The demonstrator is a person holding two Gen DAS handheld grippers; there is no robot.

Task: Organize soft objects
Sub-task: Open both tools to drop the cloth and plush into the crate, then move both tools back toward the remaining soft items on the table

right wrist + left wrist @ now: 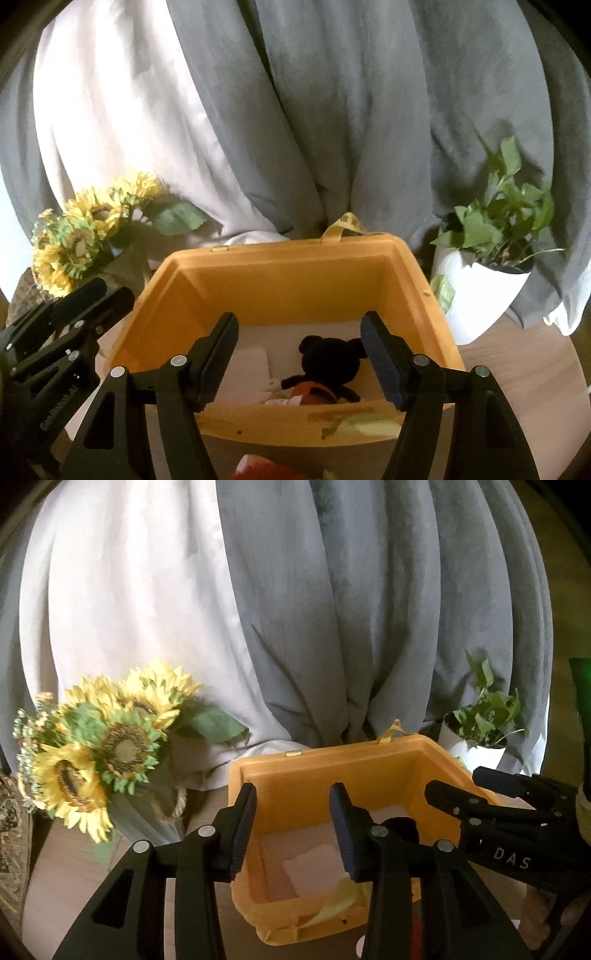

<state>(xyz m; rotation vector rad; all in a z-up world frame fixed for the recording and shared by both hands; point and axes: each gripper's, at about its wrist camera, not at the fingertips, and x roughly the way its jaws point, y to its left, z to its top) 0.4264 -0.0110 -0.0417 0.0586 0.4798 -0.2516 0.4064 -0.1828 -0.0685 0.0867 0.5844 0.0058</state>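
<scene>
Black fingers of the left gripper [291,830] stand spread with nothing between them, poised over the near left wall of the orange bin [369,760]. Those of the right gripper [299,360] are spread wider, also empty, above the bin's near rim. Beyond and below the right fingers, a black plush toy [325,354] lies on the bin's floor beside pale folded cloths [251,363]. Past the bin stand sunflowers [110,738], left of the fingers, and a potted plant [491,236], to their right, before grey curtains [369,590]. Everything rests on a wooden worktop [517,369].

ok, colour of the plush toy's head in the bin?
Black; the plush toy lies inside the orange bin, clearest in the right wrist view.
</scene>
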